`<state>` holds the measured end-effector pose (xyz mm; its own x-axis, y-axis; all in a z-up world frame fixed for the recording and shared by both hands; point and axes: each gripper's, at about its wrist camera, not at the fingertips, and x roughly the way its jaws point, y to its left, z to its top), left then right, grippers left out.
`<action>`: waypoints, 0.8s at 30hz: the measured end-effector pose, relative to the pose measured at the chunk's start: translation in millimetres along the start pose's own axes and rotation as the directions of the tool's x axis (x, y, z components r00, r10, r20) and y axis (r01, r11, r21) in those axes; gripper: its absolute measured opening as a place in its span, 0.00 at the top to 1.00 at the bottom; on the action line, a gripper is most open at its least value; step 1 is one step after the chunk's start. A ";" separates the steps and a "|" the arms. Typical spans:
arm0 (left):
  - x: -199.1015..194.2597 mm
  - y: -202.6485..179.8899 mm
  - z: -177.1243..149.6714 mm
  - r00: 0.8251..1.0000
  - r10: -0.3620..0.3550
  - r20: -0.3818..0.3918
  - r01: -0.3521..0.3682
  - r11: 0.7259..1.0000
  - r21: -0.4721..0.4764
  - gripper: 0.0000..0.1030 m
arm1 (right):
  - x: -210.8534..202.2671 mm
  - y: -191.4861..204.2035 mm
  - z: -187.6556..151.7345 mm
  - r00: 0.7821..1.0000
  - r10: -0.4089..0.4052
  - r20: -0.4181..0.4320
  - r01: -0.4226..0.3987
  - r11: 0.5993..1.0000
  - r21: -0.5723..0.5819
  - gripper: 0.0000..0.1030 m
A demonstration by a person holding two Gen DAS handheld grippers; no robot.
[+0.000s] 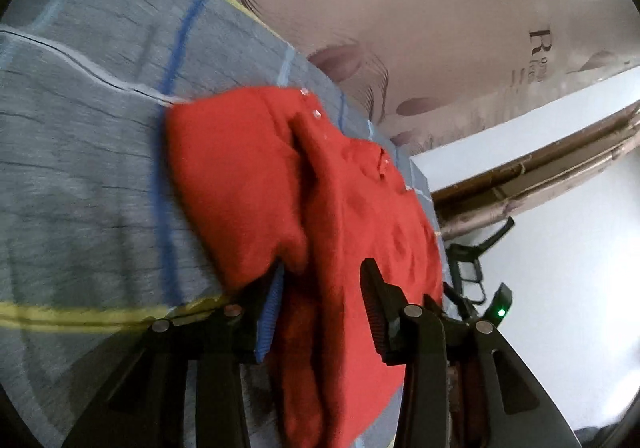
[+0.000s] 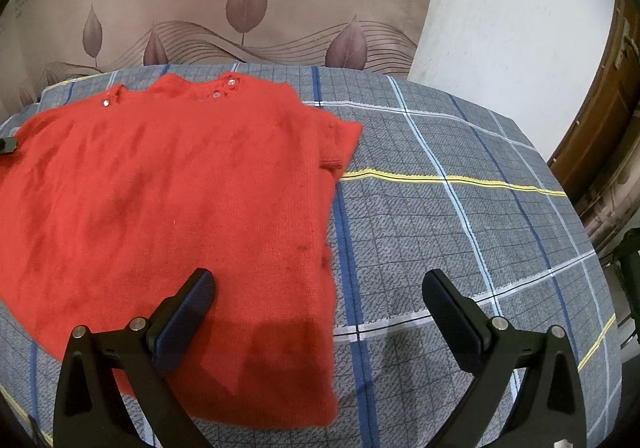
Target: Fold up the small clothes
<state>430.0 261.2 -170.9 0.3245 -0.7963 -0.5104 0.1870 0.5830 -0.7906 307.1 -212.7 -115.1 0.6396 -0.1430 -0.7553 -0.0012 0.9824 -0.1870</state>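
Through my left wrist camera the scene sits tilted and slightly blurred. My left gripper (image 1: 320,280) has its black ribbed fingers partly apart, and a fold of the red sweater (image 1: 248,184) lies in the gap between them. The left finger, with its blue textured pad (image 1: 270,312), looks to be against the cloth where a folded flap bulges over it; the right finger (image 1: 374,304) stands clear on top of the knit, so I cannot tell whether I truly grip the fabric. The sweater is a soft, fuzzy knit, doubled over into a thick rounded flap, with small shiny studs near the neckline. It rests on a grey checked bedsheet (image 1: 80,168) with blue, pale and yellow stripes. Behind rises a beige quilted headboard (image 1: 440,8) printed with leaf shapes.

Through my right wrist camera the sweater (image 2: 160,188) lies spread mostly flat on the left half of the sheet (image 2: 460,208), its short sleeve sticking out toward the middle, ribbed at the cuff. My right gripper (image 2: 320,288) hangs wide apart and holds nothing: the left finger (image 2: 192,304) hovers over the sweater's lower part, the right finger (image 2: 448,308) over bare woven sheet. A white wall (image 2: 500,8) and a brown wooden door frame (image 2: 600,108) stand at the right.
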 end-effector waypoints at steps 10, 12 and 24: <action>-5.5 20.5 10.0 0.999 -0.052 -0.007 0.052 0.995 -0.084 0.53 | 0.2 0.6 0.2 1.000 -0.005 -0.001 0.005 1.000 -0.003 0.00; -5.1 20.9 14.4 0.998 -0.056 0.004 0.056 0.993 -0.102 0.53 | 0.1 0.6 0.1 1.000 -0.005 -0.002 0.005 1.000 -0.003 0.00; -15.2 22.7 14.3 1.000 0.026 -0.014 -0.026 0.999 -0.038 0.33 | -0.2 1.8 -1.4 1.000 -0.016 -0.004 0.016 1.000 -0.007 0.00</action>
<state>442.5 288.8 -176.3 0.3161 -0.7831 -0.5355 0.1430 0.5973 -0.7891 305.9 -211.0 -116.2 0.6365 -0.1591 -0.7547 0.0035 0.9791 -0.2034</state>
